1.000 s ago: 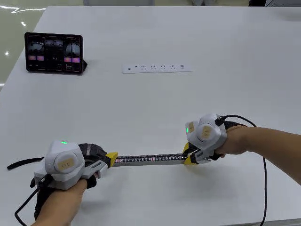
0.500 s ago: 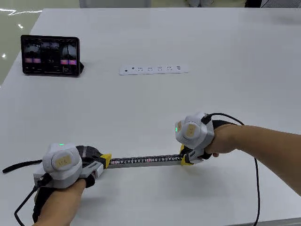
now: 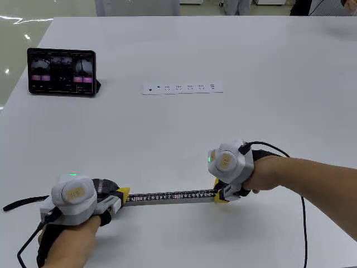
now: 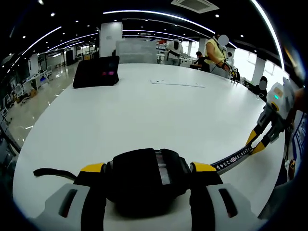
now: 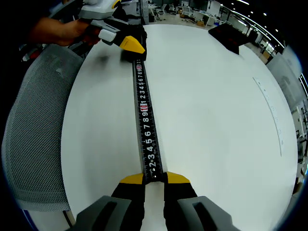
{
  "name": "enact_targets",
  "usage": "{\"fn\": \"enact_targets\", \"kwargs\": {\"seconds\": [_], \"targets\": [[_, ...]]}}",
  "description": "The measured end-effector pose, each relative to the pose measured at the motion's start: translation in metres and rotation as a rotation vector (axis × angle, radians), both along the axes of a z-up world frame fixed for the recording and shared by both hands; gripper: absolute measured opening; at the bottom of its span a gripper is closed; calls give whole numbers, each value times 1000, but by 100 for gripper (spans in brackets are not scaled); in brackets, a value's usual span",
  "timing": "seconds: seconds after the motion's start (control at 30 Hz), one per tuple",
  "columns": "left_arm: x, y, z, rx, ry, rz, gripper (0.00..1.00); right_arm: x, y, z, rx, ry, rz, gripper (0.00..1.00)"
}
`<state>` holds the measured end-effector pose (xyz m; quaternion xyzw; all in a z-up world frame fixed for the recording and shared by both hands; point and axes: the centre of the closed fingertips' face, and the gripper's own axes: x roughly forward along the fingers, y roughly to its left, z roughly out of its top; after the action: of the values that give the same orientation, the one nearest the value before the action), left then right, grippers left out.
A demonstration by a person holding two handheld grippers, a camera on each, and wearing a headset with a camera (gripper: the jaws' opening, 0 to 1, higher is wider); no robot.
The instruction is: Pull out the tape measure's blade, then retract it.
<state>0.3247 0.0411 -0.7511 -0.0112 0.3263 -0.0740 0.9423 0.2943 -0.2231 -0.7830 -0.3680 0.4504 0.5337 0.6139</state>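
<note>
I see the table [image 3: 184,128] as a smooth white top with a soft sheen, duller than the glossy floor [image 3: 12,39], which mirrors the ceiling lights. The tape measure [image 4: 144,187] has a black case, plastic by its look, with a shinier centre band. Its blade [image 5: 146,120] is dark, smooth and faintly glossy, with printed figures. The left gripper [image 4: 147,167] and right gripper [image 5: 150,179] have matt white-grey plastic shells and yellow plastic fingertips [image 5: 132,179]. The tablet [image 3: 61,71] has a glossy screen. The power strip [image 3: 182,87] is white plastic. The chair [image 5: 33,130] is grey woven mesh. The cable [image 3: 304,223] looks like black rubber.
</note>
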Motion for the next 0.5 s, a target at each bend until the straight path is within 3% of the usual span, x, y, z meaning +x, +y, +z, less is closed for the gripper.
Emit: {"fn": "enact_targets", "kwargs": {"seconds": [0.1,0.5], "targets": [[1,1,1,3,-13,-4,67,0,0,0,10,-2,-4,10],[2,2,1,10,-13,-13,66,0,2,0,21,0,-18,10]]}}
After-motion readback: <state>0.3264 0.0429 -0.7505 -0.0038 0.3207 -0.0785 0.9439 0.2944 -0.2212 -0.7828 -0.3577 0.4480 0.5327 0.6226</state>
